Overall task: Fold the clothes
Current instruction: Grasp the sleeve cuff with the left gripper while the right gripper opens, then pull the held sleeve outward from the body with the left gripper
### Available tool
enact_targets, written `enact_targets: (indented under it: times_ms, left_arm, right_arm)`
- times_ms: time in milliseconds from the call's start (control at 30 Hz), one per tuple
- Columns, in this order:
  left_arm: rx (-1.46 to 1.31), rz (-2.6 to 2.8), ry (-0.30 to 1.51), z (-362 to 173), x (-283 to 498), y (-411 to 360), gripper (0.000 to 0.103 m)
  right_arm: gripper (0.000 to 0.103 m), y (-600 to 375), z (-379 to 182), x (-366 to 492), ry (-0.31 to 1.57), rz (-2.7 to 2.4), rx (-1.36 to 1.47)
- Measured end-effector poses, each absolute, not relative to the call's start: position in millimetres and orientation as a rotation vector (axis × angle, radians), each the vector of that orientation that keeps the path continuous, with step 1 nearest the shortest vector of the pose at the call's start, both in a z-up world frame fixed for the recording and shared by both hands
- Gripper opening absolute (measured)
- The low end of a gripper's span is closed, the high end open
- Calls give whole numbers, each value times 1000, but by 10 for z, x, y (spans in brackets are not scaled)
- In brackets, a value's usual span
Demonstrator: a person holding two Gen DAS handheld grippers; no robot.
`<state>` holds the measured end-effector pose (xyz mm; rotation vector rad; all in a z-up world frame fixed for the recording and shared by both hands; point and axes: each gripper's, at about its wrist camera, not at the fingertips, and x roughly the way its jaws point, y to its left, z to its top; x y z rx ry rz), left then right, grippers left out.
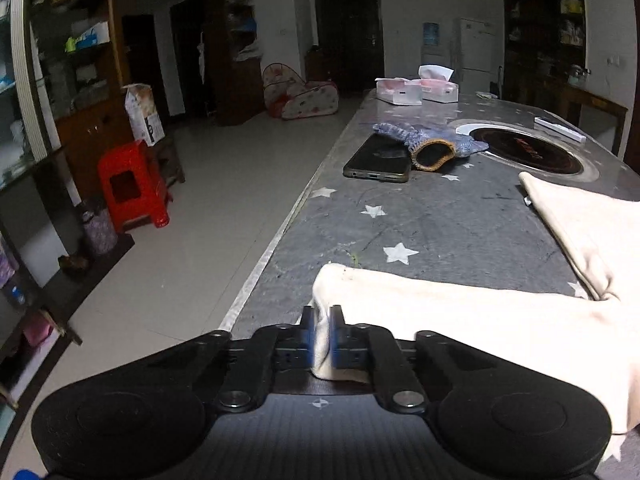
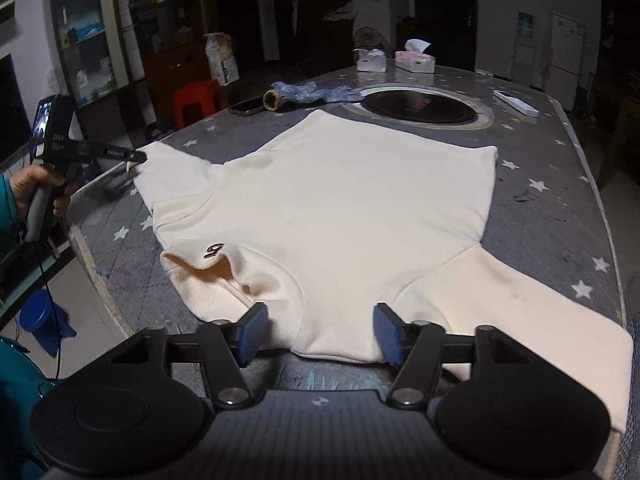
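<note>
A cream sweater (image 2: 340,200) lies flat on the grey star-patterned table (image 2: 560,200), collar toward me and hem at the far side. In the left wrist view my left gripper (image 1: 322,320) is shut on the cuff of its left sleeve (image 1: 440,312), close to the table's left edge. The right wrist view shows that same left gripper (image 2: 136,158) held by a hand at the sleeve's end. My right gripper (image 2: 320,314) is open just above the collar, one blue pad on each side of the neck. The right sleeve (image 2: 520,312) runs out to the lower right.
Beyond the hem is a round inset cooker (image 2: 418,109). A dark phone (image 1: 378,158), blue knitted gloves (image 1: 428,140), two tissue boxes (image 1: 416,90) and a white bar (image 1: 560,129) lie on the far table. A red stool (image 1: 132,184) and shelves stand on the left.
</note>
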<state>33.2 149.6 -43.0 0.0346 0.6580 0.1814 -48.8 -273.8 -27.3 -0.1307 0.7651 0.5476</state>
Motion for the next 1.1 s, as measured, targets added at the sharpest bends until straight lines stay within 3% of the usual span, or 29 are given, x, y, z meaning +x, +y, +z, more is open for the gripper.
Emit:
enact_targets:
  times_ms: [1100]
  left_arm:
    - [48,386,676,-435,375,2161,5]
  right_arm:
    - [69,-2842,-287,-412,745,473,-81]
